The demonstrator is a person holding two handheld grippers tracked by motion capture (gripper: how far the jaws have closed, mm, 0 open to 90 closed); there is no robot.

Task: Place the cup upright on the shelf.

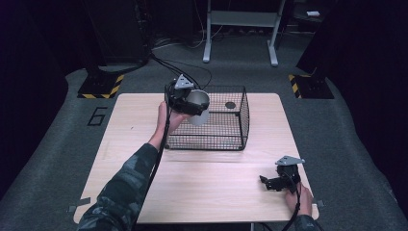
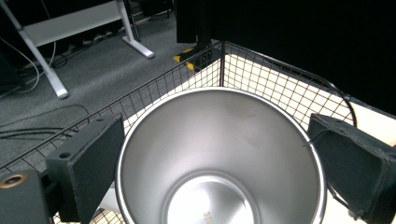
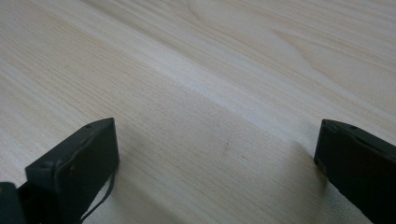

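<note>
While gripped by left hand-held gripper (image 1: 188, 102), steel cup (image 1: 198, 107) over wire basket (image 1: 238, 130) rim

round metal cup (image 2: 219, 154): plain silver-grey, matte sheen inside | square-mesh wire basket (image 1: 243, 118): black grid | wooden table (image 1: 211, 187): pale beige, fine grain lines | left gripper (image 1: 190, 101): black, grey plate on top | right gripper (image 1: 269, 183): black, grey plate | sleeve (image 1: 122, 190): green-grey camouflage | carpeted floor (image 1: 57, 144): dark grey, yellow-black hazard stripes

Brushed matt metal cup (image 2: 219, 154), black wire-mesh basket (image 1: 226, 137), pale smooth wood-grain table (image 3: 224, 70), matt black gripper pads (image 2: 95, 161)
</note>
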